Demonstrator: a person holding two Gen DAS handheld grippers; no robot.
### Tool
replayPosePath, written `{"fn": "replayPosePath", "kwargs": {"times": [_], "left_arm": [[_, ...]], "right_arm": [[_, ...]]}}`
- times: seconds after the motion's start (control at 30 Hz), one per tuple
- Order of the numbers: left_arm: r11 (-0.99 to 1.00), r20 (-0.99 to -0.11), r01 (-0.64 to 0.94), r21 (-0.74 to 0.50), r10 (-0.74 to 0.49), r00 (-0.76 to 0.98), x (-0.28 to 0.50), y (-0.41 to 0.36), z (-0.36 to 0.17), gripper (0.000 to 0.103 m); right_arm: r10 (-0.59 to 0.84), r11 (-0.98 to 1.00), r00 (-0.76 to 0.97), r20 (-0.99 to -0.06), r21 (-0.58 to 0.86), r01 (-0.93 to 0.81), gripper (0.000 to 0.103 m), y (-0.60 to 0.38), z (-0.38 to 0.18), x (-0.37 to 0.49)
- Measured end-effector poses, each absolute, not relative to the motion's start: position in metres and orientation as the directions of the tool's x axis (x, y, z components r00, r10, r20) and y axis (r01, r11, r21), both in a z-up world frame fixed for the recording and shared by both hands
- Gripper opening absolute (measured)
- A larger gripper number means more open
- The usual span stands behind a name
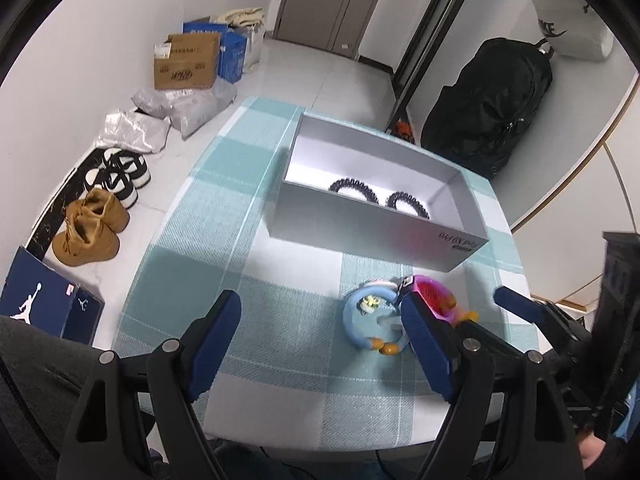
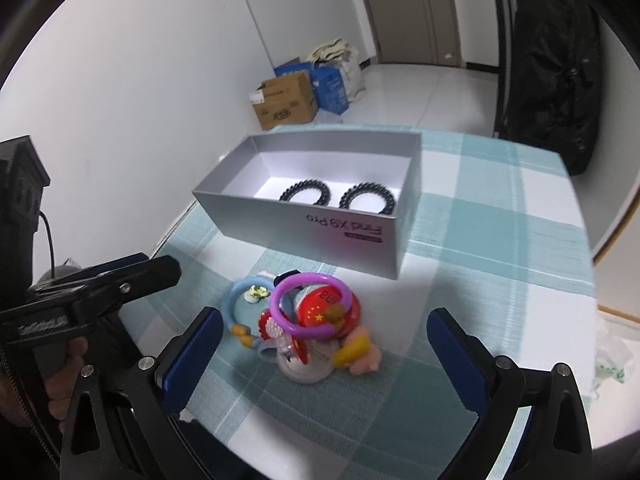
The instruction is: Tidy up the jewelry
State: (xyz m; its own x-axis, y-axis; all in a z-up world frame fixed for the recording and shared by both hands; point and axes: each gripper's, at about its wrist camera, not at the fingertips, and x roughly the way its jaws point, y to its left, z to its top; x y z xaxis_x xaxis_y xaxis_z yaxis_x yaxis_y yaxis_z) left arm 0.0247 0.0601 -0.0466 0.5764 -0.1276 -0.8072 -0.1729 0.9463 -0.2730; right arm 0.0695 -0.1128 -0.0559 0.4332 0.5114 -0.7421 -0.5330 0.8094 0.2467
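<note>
A grey open box (image 2: 316,236) stands on the bench (image 2: 500,216) with its checked cloth, and two black coil bands (image 2: 306,196) already lie side by side on its floor; the rest of the jewelry is a small heap (image 2: 308,320) just in front of the box's near wall. In that heap a purple ring (image 2: 310,306) lies on top, over a red badge-like piece, with a light blue ring (image 1: 374,320) carrying orange beads touching it on the side nearer the left hand. Both tongs stand wide apart with nothing between their pads: the right tongs (image 2: 324,356) frame the heap from the near side, and the left tongs (image 1: 320,340) hang over bare cloth with one pad beside the blue ring. The step in hand looks to be picking one piece off the heap. The purple ring is probably the best first choice, since it lies uppermost and nothing pins it (though it overlaps the red piece, which may drag along). I would bring the right tongs down so one pad goes inside the ring and one outside, pinching the band itself and not the whole heap. The left tongs could take the blue ring the same way, kept clear of the right ones. Lift straight up, then carry over the box wall.
</note>
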Motion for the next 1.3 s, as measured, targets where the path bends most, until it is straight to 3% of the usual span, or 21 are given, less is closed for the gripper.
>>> {"fn": "replayPosePath", "kwargs": {"times": [0.37,0.43,0.7,1.3], "left_arm": [[0.947,-0.838,-0.162,-0.278,-0.157,0.522,0.029,0.063,-0.057,0.079],[0.941,-0.846,-0.169,-0.292,-0.172,0.505,0.030,0.065,-0.060,0.079],[0.936,-0.864,-0.177,-0.305,-0.193,0.465,0.034,0.063,-0.068,0.079],[0.946,-0.845,-0.120,-0.302,-0.207,0.494,0.036,0.050,-0.064,0.079]], "right_arm": [[0.483,0.814,0.406,-0.776,0.228,-0.534,0.086,-0.098,-0.076,0.081],[0.489,0.810,0.398,-0.776,0.236,-0.536,0.074,-0.098,-0.077,0.082],[0.519,0.789,0.379,-0.766,0.258,-0.558,0.051,-0.094,-0.074,0.080],[0.617,0.767,0.366,-0.697,0.429,-0.477,0.049,-0.121,-0.060,0.096]]}}
